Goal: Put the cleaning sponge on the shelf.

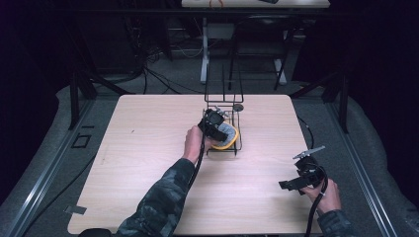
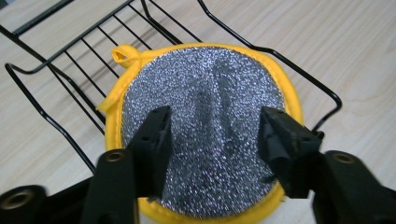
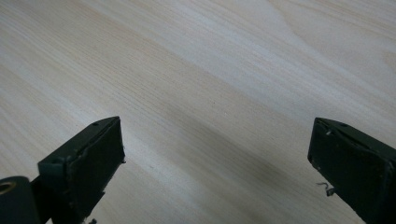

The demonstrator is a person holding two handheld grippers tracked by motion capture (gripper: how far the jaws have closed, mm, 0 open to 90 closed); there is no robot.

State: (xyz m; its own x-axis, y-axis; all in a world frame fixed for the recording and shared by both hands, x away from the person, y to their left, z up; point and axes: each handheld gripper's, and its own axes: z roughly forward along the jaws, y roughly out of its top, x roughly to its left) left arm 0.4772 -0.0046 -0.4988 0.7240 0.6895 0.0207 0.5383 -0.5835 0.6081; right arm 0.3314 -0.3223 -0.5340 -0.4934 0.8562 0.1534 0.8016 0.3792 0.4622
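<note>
A round scouring pad [image 2: 205, 93] with a silver glittery face and a yellow cloth rim with a small loop lies in a black wire rack [image 2: 51, 65]. In the high view the pad [image 1: 230, 135] rests in the rack [image 1: 225, 104] at the table's middle. My left gripper [image 2: 215, 116] hangs just over the pad with its jaws apart, one on each side of the pad's centre, gripping nothing. My left gripper [image 1: 213, 123] is held by a hand coming from a camouflage sleeve. My right gripper [image 3: 215, 140] stands open above bare wood near the front right corner [image 1: 289, 185].
The light wooden table [image 1: 148, 148] has free surface to the left and in front of the rack. The rack's tall wire back [image 1: 223, 81] rises at its far end. Cables trail from both grippers. The floor beyond is dark, with table legs and cords.
</note>
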